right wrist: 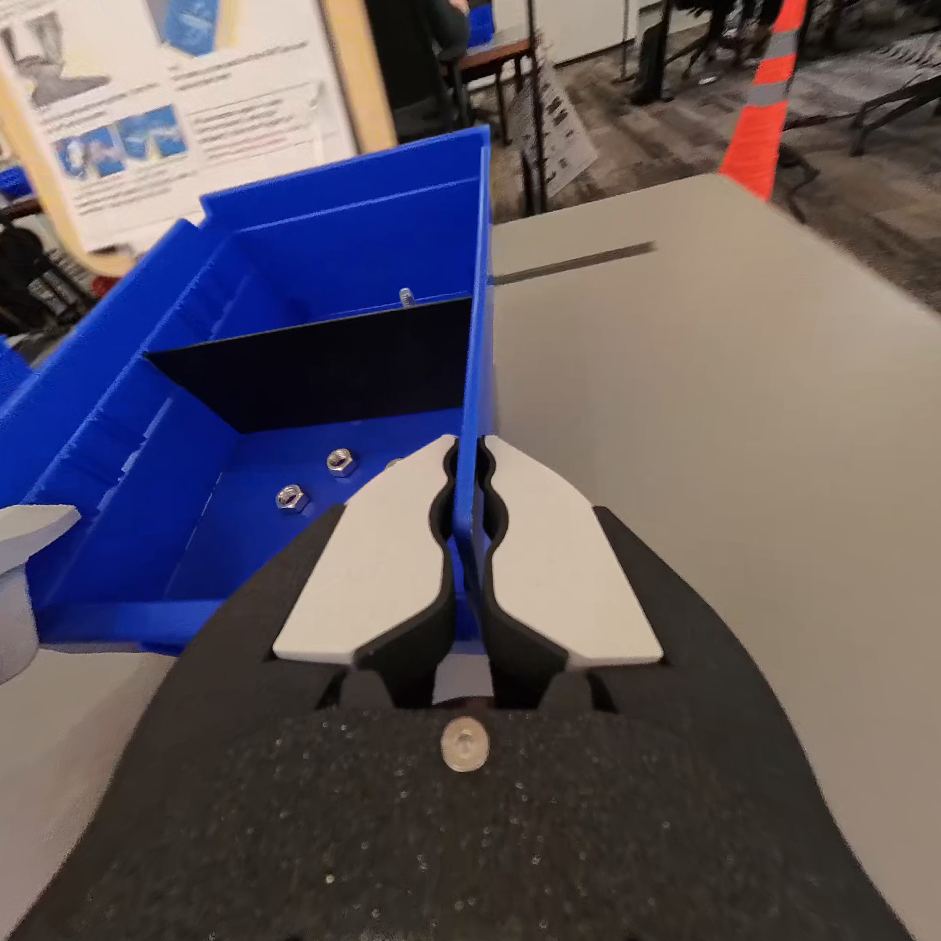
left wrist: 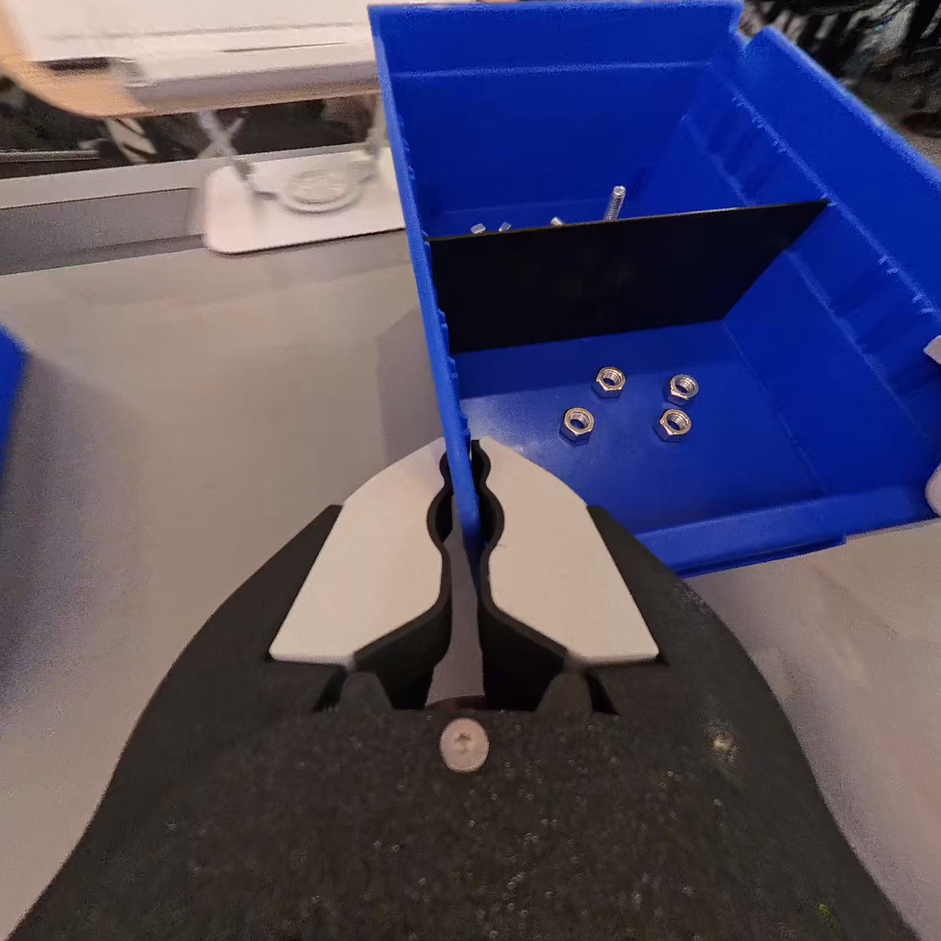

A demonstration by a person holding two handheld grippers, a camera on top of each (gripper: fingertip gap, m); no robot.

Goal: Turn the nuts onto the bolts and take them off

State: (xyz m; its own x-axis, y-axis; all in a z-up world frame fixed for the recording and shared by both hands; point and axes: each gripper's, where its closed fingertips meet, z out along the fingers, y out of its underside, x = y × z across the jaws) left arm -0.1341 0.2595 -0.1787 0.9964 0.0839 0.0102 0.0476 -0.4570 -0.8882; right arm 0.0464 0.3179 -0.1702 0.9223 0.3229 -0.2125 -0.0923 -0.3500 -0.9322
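Note:
A blue bin (left wrist: 509, 127) stands on the grey table (left wrist: 203, 407), split by a black divider (left wrist: 611, 275). Several loose steel nuts (left wrist: 609, 380) lie in its near compartment. Bolts (left wrist: 617, 201) stick up behind the divider. My left gripper (left wrist: 466, 448) is shut on the bin's left wall near the front corner. My right gripper (right wrist: 468, 443) is shut on the bin's right wall (right wrist: 476, 305). The right wrist view also shows nuts (right wrist: 341, 461), the divider (right wrist: 331, 366) and a bolt tip (right wrist: 406, 296). Each gripper's grey finger shows at the other view's edge: (right wrist: 30, 524), (left wrist: 934, 351).
The grey table (right wrist: 713, 407) stretches to the right of the bin. A white stand base (left wrist: 285, 203) sits behind the bin's left side. Another blue object (left wrist: 10, 387) is at the far left. A poster board (right wrist: 153, 102) and an orange cone (right wrist: 764, 102) stand beyond the table. The blue object (left wrist: 10, 387) lies around 35 cm away from my left fingertips.

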